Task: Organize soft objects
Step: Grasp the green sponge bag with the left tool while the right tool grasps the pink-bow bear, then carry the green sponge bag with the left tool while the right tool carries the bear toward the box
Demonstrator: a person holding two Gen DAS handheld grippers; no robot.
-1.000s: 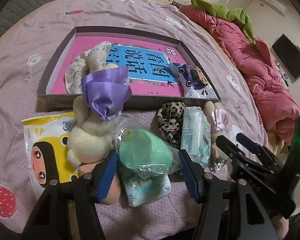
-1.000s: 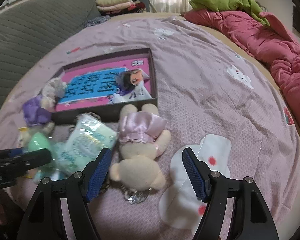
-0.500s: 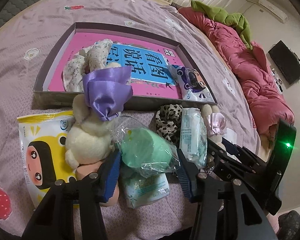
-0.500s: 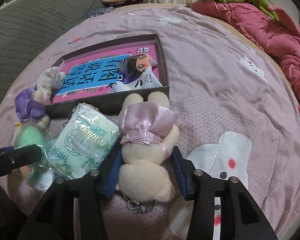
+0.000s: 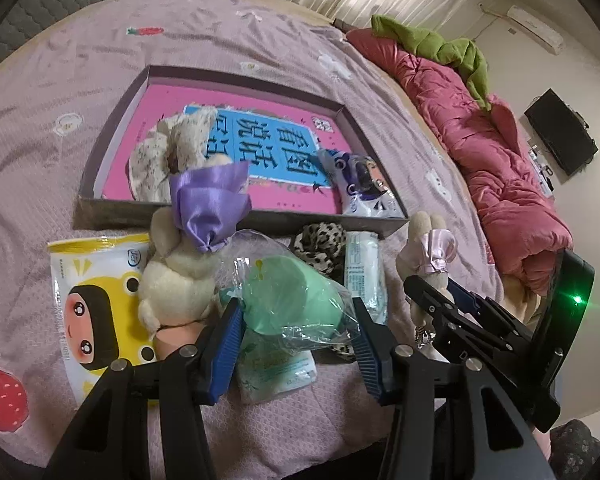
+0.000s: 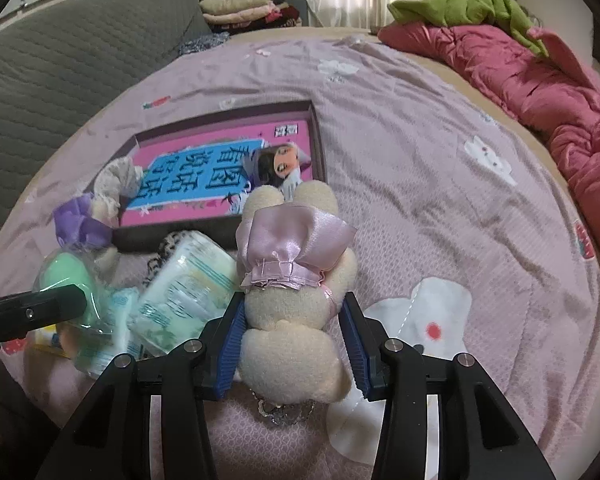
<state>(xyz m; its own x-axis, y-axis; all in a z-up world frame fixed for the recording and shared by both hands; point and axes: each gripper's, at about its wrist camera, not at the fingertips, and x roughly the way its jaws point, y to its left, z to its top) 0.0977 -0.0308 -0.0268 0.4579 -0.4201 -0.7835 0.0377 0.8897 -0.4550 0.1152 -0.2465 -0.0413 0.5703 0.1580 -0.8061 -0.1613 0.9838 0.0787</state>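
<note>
I have both grippers loaded. My right gripper [image 6: 294, 344] is clamped partway shut around the body of the cream plush bunny in the pink satin dress [image 6: 296, 300], blue pads pressing into its sides, its ears pointing toward the near wall of the shallow box [image 6: 318, 148]. My left gripper [image 5: 296, 328] is likewise partway closed on the mint-green sponge in its clear crinkly bag [image 5: 296, 296], which sits on the pile just in front of the box.

My read is that the step in hand is lifting these two and carrying them into the box. To do it well I would raise each straight up before moving forward, so the bunny's keychain hardware [image 6: 286, 410] does not drag on the lilac bedspread [image 6: 440, 200] and the sponge bag does not pull the tissue pack [image 5: 274, 368] beneath it along. The bag is slippery, so I would keep the squeeze steady, clear the box wall fully, then set down on a bare part of the pink book cover [image 5: 160, 120].

Counting: two plush bunnies, the second in a purple dress [image 5: 192, 256]; two scrunchies, a floral one [image 5: 168, 152] in the box and a leopard-print one [image 5: 320, 246] outside; two green tissue packs, the other upright [image 5: 364, 276]; one yellow cartoon pack [image 5: 88, 312]; one blue cartoon pack [image 5: 364, 184] in the box.
</note>
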